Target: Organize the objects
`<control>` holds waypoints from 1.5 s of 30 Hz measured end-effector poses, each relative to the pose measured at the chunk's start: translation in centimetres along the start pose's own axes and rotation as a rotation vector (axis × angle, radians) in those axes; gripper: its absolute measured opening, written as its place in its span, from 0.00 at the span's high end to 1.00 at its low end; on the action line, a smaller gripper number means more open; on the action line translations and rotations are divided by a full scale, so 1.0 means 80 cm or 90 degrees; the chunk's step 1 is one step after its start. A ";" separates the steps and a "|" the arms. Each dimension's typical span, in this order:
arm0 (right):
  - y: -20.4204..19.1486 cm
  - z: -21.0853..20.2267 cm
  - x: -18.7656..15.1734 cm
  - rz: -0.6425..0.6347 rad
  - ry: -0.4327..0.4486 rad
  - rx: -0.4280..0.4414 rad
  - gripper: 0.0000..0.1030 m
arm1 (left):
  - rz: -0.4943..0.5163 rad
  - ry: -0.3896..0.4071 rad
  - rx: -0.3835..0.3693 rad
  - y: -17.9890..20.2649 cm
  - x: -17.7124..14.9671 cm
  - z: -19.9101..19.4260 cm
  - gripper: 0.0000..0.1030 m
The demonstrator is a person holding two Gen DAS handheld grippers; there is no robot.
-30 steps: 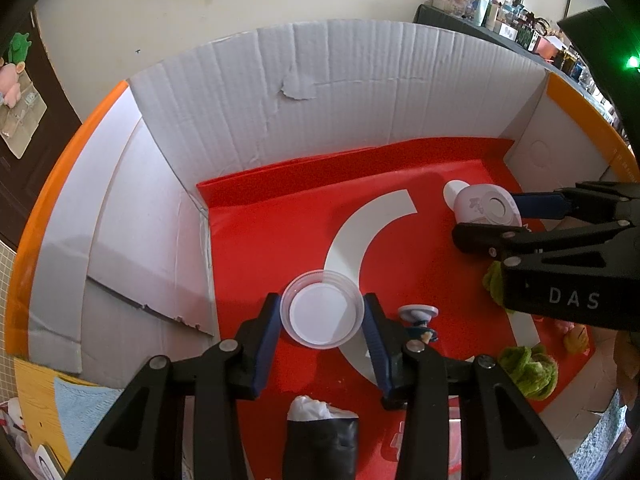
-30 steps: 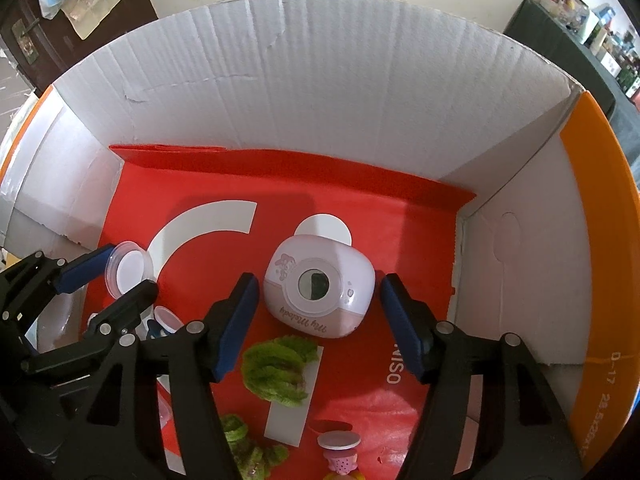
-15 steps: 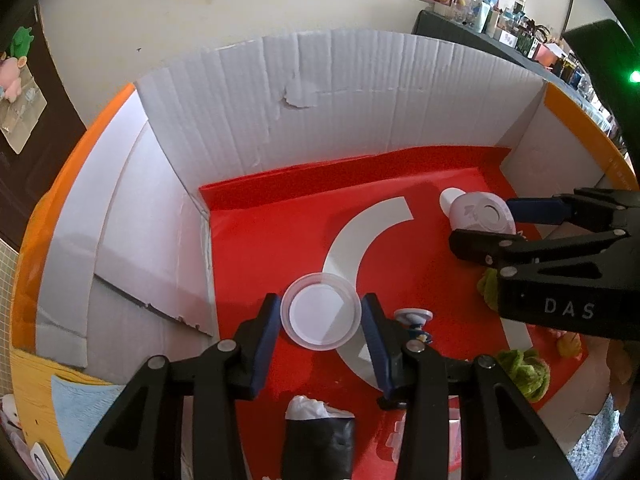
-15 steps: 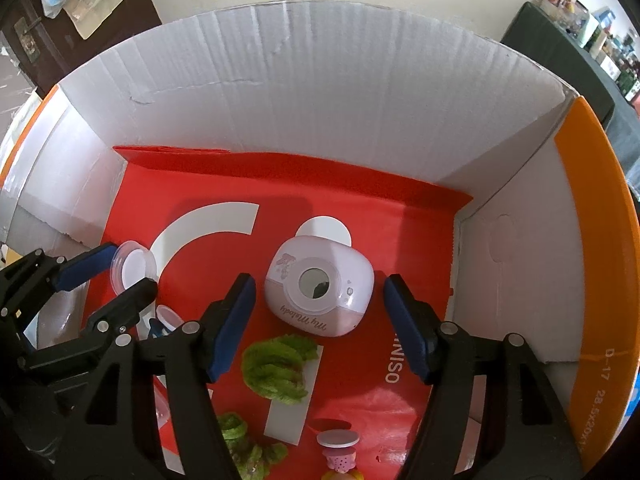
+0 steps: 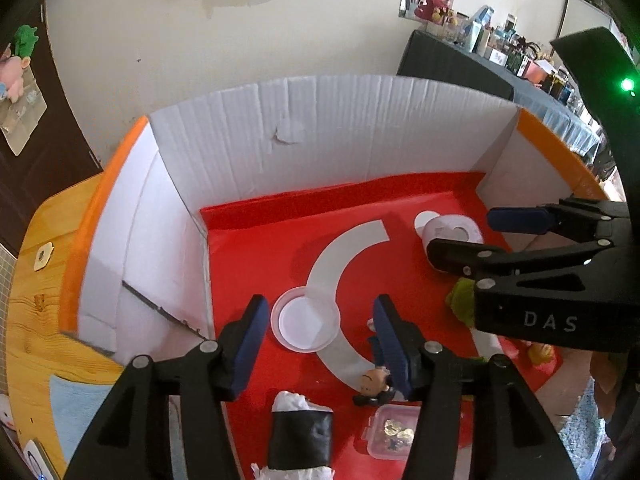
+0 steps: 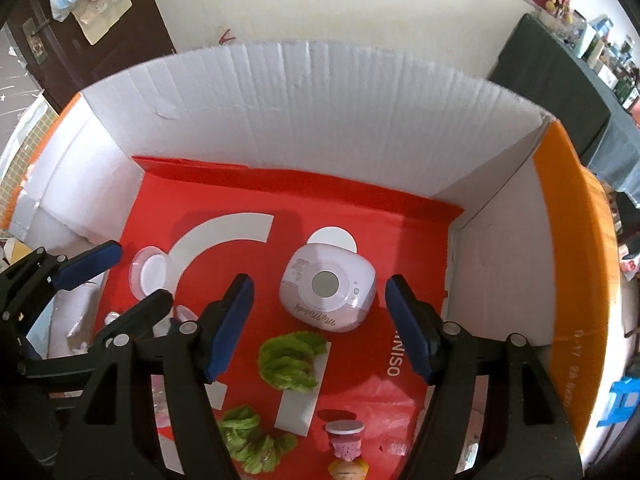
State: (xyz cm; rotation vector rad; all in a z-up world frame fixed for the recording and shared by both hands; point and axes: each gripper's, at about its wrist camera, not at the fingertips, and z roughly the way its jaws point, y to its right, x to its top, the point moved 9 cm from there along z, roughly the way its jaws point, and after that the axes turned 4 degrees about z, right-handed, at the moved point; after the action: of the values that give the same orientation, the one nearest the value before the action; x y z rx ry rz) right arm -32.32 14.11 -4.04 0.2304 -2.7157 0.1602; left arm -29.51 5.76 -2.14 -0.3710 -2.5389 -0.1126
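Observation:
A clear round lidded container (image 5: 305,323) lies on the red floor of a white cardboard box (image 5: 320,128). My left gripper (image 5: 316,330) is open above it, fingers on either side and apart from it. A pale pink rounded toy camera (image 6: 327,287) lies on the red floor to the right. My right gripper (image 6: 320,320) is open above it, not touching. The container also shows in the right wrist view (image 6: 148,272), and the camera in the left wrist view (image 5: 450,232).
Green fuzzy toys (image 6: 290,360) and a small figurine (image 6: 346,440) lie near the front. A dark-haired figurine (image 5: 374,386), a clear box of coins (image 5: 394,430) and a black-wrapped item (image 5: 300,436) lie near the left gripper. The box walls surround everything; a wooden table (image 5: 28,320) lies left.
Both grippers have risen and pulled back from the box floor, and their jaws have opened wider. The container and the camera stay where they were.

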 end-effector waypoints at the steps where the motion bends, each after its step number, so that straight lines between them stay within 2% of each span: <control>1: -0.001 -0.004 0.001 0.001 0.004 0.003 0.34 | 0.001 0.002 0.000 -0.002 0.000 -0.001 0.44; 3: -0.010 -0.019 -0.007 0.003 0.012 0.011 0.34 | -0.002 0.017 -0.001 -0.007 0.003 -0.012 0.44; 5: -0.002 -0.022 0.001 0.008 0.024 0.023 0.34 | -0.005 0.037 0.007 -0.015 0.012 -0.028 0.35; 12: -0.013 -0.081 -0.013 0.011 0.081 0.048 0.30 | -0.013 0.097 0.018 -0.025 0.022 -0.085 0.34; 14: -0.017 -0.087 0.024 0.010 0.099 0.050 0.28 | -0.013 0.117 0.024 -0.026 0.022 -0.103 0.29; 20: -0.010 -0.141 0.012 0.005 0.165 0.067 0.24 | -0.010 0.163 0.033 -0.022 0.011 -0.148 0.24; 27: -0.020 -0.190 -0.018 0.002 0.227 0.088 0.20 | 0.002 0.200 0.040 -0.005 -0.009 -0.188 0.20; 35: -0.029 -0.230 -0.064 -0.020 0.294 0.055 0.17 | -0.013 0.232 0.050 0.005 -0.046 -0.226 0.15; 39: -0.034 -0.244 -0.093 -0.022 0.328 0.045 0.11 | -0.019 0.241 0.049 0.010 -0.071 -0.239 0.14; 45: -0.039 -0.244 -0.133 -0.013 0.345 0.052 0.11 | -0.023 0.241 0.051 0.021 -0.109 -0.244 0.13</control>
State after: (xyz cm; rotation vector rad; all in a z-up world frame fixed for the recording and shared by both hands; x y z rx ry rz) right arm -14.56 15.34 9.67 0.2035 -2.1706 0.2827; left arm -11.81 2.23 9.44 -0.2454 -2.1695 -0.0853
